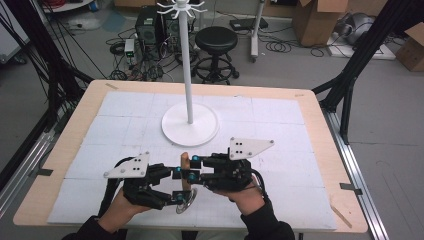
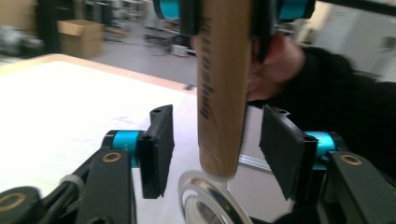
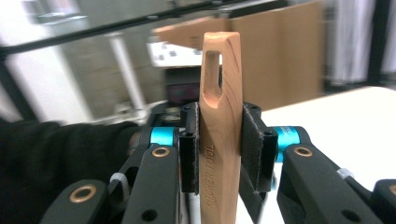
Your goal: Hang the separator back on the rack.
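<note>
Our right claw [image 3: 219, 154] clenched the wooden-handled utensil [image 3: 220, 116]; our left claw [image 2: 215, 149] gaped around it. Hanging on the stand [image 1: 189, 65] at twelve o'clock remained.

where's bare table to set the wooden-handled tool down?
Free: white mat left of the white round stand base, and right of it toward the table's wooden edge. Crowded: front centre, where left gripper and right gripper meet at the wooden-handled tool.

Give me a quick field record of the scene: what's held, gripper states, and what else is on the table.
held item: wooden-handled utensil with a metal ring end
right gripper: shut on the handle, slotted end up
left gripper: open, jaws either side of the handle's lower part, not touching
stand: white pole on a round base, mid-table, hooks on top
table: wooden edge, white mat
</note>
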Tool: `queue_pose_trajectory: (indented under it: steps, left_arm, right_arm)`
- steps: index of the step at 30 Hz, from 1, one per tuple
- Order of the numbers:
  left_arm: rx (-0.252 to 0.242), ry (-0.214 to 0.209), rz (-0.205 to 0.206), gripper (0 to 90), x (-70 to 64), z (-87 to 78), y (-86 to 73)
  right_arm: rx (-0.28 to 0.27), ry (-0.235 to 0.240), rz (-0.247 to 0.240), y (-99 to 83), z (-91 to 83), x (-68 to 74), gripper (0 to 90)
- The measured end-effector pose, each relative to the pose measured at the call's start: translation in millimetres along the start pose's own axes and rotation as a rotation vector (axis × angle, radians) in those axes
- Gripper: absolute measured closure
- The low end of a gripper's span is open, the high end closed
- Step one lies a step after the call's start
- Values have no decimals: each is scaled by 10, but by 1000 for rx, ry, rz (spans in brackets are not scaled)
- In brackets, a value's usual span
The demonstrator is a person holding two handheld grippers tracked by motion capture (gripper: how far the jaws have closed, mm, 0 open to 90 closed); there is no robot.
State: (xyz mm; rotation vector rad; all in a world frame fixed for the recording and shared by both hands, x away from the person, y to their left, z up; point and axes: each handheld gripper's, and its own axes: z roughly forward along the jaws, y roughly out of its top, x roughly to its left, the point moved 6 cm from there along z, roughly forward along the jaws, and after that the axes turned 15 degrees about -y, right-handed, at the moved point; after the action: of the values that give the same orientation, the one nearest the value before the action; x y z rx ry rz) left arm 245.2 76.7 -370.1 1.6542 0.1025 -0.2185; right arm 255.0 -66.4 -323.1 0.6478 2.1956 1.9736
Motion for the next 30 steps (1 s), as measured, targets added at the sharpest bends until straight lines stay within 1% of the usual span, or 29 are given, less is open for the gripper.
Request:
queue_pose_trajectory:
  steps: [1,2,3,5,8,10,13,14,15,17,19,21,22,23,24,26,30]
  left_arm:
    - [-4,20,4,445,15,-14,3]
    - [-8,57,9,438,40,-38,9]
    - [-13,73,9,437,50,-52,14]
    - [-17,109,18,436,63,-73,24]
    - [-13,148,17,437,73,-78,26]
    - [-12,153,16,440,69,-64,23]
    - [-5,161,14,452,58,-34,22]
    - [-1,174,14,460,57,-25,24]
    - [3,174,13,469,55,-20,23]
    - [4,177,8,522,49,-10,22]
    - [7,187,1,544,58,-6,24]
    - [15,202,-2,570,67,-6,21]
    - [15,209,-8,588,71,-7,20]
    - [18,209,-11,607,75,-9,18]
    - [22,210,-11,632,76,-9,17]
    - [26,211,-9,705,72,-10,13]
    - [30,210,-20,723,76,-15,10]
  right_arm:
    - [3,-38,3,6,8,-11,705]
    - [0,-66,9,15,13,-24,705]
    - [-1,-108,17,28,20,-41,705]
    - [-7,-170,16,46,30,-58,705]
    - [-19,-230,21,67,45,-43,705]
    - [-23,-254,22,73,55,-21,705]
    - [-34,-280,28,75,72,3,705]
    - [-32,-287,34,70,75,11,705]
    - [-34,-290,30,66,85,18,705]
    - [-35,-297,32,60,92,24,705]
    - [-29,-297,37,50,105,34,705]
    - [-28,-303,34,43,115,33,706]
    - [-27,-309,41,37,118,30,705]
    - [-27,-322,43,32,121,24,705]
    - [-26,-321,44,28,126,25,705]
    - [-29,-328,47,23,127,21,705]
    - [-27,-334,49,10,122,22,704]
